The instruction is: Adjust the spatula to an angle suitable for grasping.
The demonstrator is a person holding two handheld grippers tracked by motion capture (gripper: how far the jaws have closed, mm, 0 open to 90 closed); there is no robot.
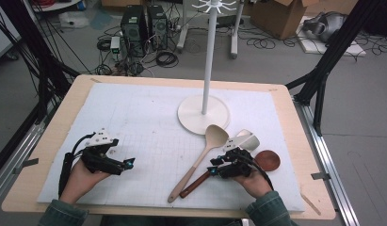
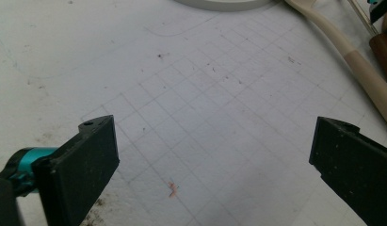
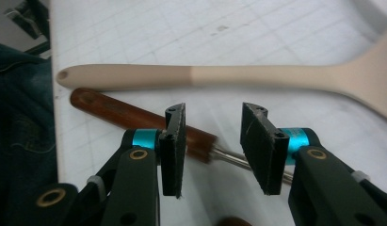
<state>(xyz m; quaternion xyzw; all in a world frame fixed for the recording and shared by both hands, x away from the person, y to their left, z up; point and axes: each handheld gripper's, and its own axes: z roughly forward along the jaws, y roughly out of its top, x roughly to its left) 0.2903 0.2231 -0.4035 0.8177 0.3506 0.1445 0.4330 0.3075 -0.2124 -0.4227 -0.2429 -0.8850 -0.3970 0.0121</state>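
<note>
Two jaws of your right gripper (image 3: 213,146) stand apart, straddling the brown-handled ladle (image 3: 134,120) without pinching it; its long axis runs crosswise under them, near right of the mat. Left gripper (image 2: 207,155) spread wide, farther off.

Left gripper (image 1: 127,163) rests low, jaws wide; right gripper (image 1: 213,167) hovers, jaws partly open.

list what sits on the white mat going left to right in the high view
left tool in the person's left hand → pale wooden spoon → right tool over the brown-handled utensil → round dark brown wooden spoon bowl. The round white stand base lies farther back, above the pale spoon, so its place is unclear.
</note>
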